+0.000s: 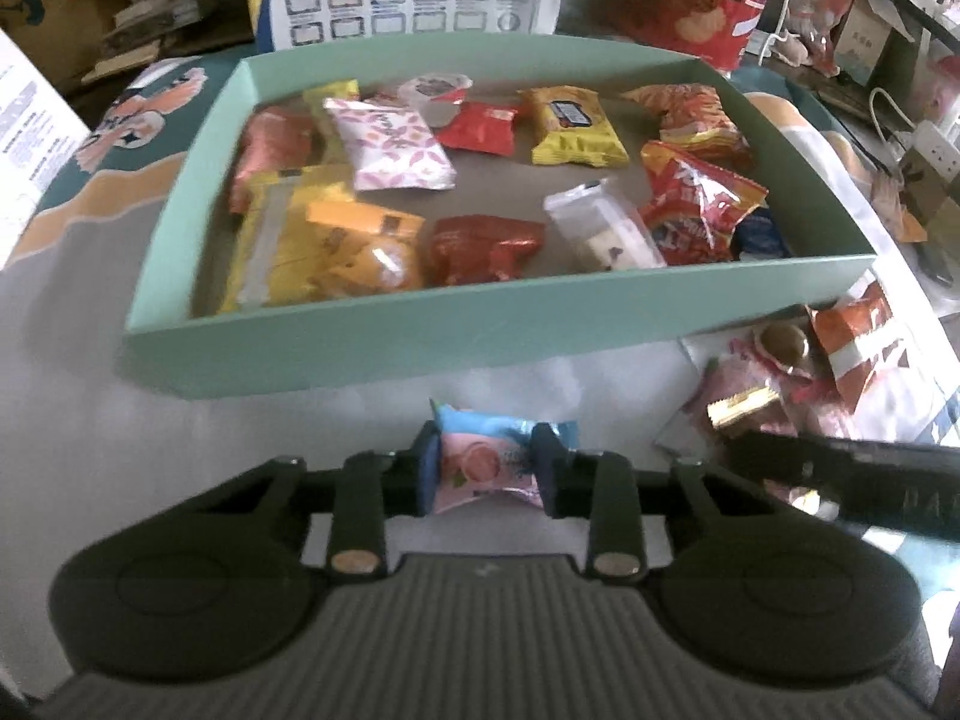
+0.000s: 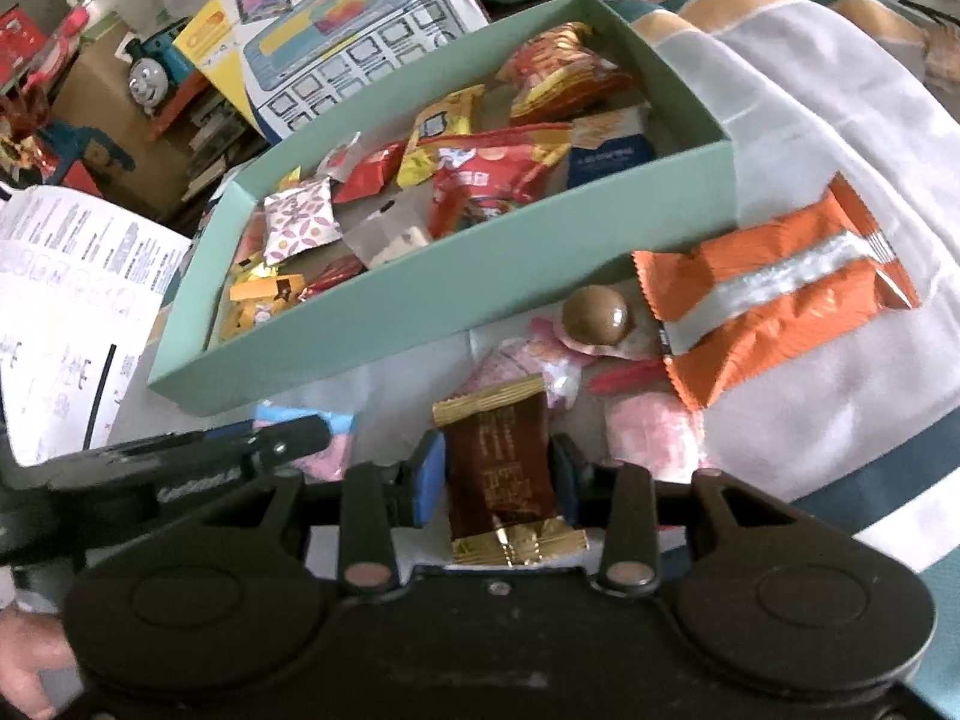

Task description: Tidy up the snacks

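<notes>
My left gripper [image 1: 487, 468] is shut on a pink and blue candy packet [image 1: 489, 459], held just in front of the near wall of the green box [image 1: 420, 336]. My right gripper [image 2: 501, 480] is shut on a brown and gold snack bar [image 2: 504, 474], to the right of the left one. The box [image 2: 420, 306] holds several wrapped snacks. Loose on the cloth to its right lie an orange packet [image 2: 774, 294], a brown chocolate ball [image 2: 597, 317] and pink wrappers [image 2: 654, 426]. The left gripper's arm [image 2: 198, 456] shows in the right wrist view, the right gripper's arm [image 1: 852, 468] in the left wrist view.
A white printed sheet [image 2: 66, 300] lies left of the box. Behind it stand a blue and yellow toy carton [image 2: 336, 42], a toy train [image 2: 150, 69] and red snack bags [image 1: 714, 0]. Cables and small cartons [image 1: 900, 138] crowd the far right. A hand [image 2: 27, 660] shows at the lower left.
</notes>
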Motion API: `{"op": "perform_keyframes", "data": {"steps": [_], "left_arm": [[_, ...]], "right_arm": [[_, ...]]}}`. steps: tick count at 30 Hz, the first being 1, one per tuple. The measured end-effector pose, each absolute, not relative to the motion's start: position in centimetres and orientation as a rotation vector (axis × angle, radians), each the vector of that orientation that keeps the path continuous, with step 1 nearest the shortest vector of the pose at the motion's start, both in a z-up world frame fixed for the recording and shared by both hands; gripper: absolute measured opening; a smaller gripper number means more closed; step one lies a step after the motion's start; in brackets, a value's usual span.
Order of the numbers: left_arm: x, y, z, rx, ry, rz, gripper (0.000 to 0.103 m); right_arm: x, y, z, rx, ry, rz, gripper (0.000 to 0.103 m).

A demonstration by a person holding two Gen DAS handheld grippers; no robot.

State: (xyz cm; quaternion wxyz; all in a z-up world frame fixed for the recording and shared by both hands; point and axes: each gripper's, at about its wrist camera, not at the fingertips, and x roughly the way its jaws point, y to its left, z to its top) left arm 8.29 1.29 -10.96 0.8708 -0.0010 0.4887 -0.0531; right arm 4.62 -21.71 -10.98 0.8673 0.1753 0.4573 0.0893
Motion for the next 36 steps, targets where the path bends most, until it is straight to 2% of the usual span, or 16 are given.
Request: {"op": "perform_keyframes", "data": {"steps": [5,8,14,18,22,25,27,28,29,31,32,36], "left_arm": [[7.5,2.5,-10.1,-0.014,1.005,-0.107,0.02],[7.1,3.0,-9.7,-0.01,0.999,-0.132,0.02],[6.0,5.2,-10.8,-0.035,1.074,-0.117,0.041],[4.8,5.9,-10.5,0.016,1.077,-0.133,0.049],[4.0,5.8,-10.1,0.115,1.087,-0.209,0.061],[3.7,6.1,-10.1,0.108,1.134,-0.259,0.063],[3.4,6.2,-10.2,0.077,1.157,-0.248,0.062],[3.3,6.2,-10.3,0.053,1.17,-0.243,0.056],[3.2,6.1,-10.4,0.026,1.173,-0.241,0.044],[3.2,6.2,-10.4,-0.046,1.174,-0.238,0.028],[3.4,6.3,-10.5,-0.083,1.175,-0.236,0.025],[5.0,5.9,-10.7,-0.168,1.157,-0.21,0.024]], "right_arm": [[4.5,-21.3,-10.4,0.364,0.934,0.191,0.037],[4.5,-21.1,-10.0,0.346,0.929,0.199,0.037],[4.4,-20.7,-10.0,0.341,0.943,0.202,0.037],[4.4,-20.3,-9.9,0.34,0.94,0.21,0.037],[4.4,-20.1,-9.7,0.341,0.935,0.218,0.037],[4.4,-20.2,-9.7,0.35,0.937,0.22,0.037],[4.4,-20.2,-9.8,0.357,0.939,0.216,0.037],[4.4,-20.1,-9.8,0.358,0.939,0.216,0.037],[4.4,-20.1,-9.9,0.36,0.941,0.217,0.037],[4.4,-20.1,-9.9,0.36,0.941,0.22,0.037],[4.3,-20.1,-9.9,0.359,0.941,0.221,0.037],[4.1,-20.5,-9.9,0.365,0.939,0.215,0.037]]}}
